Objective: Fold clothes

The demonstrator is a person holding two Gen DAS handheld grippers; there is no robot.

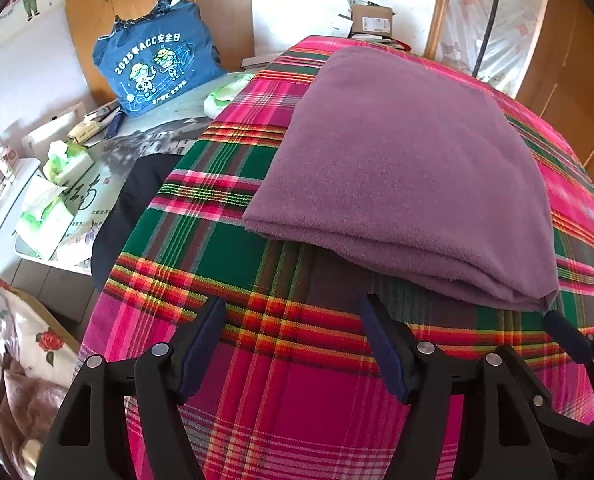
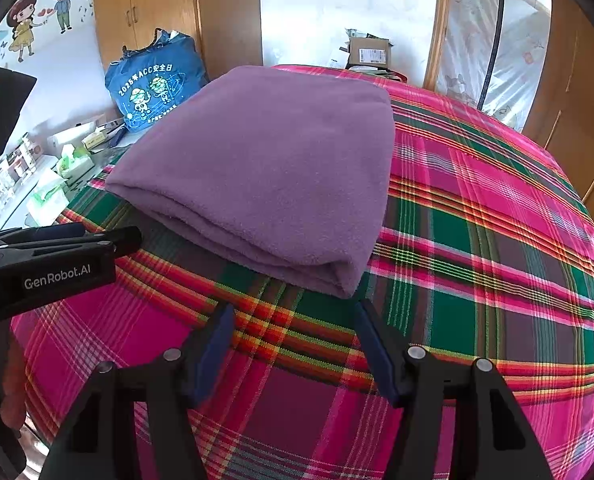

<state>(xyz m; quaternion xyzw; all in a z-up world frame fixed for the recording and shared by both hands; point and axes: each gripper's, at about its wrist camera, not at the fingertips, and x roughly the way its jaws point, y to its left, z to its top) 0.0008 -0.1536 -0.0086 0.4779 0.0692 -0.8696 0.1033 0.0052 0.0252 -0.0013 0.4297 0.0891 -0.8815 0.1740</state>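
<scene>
A purple fleece cloth (image 1: 401, 168) lies folded into a thick rectangle on the pink, green and red plaid cover (image 1: 297, 400). My left gripper (image 1: 293, 304) is open just short of the cloth's near folded edge, with only plaid between its navy pads. In the right wrist view the same cloth (image 2: 265, 168) shows its near corner just ahead of my right gripper (image 2: 293, 308), which is open and holds nothing. The left gripper's fingers (image 2: 97, 240) show side-on at the left, beside the cloth's near left edge. One finger (image 1: 565, 332) of the right gripper sits by the cloth's near right corner.
A blue printed bag (image 1: 157, 68) stands at the back left by the wooden wardrobe (image 2: 149, 8). Tissue packs (image 1: 65, 160) and small boxes crowd the left side table. A dark garment (image 1: 137, 200) lies at the plaid's left edge. A cardboard box (image 1: 371, 20) sits beyond the far edge.
</scene>
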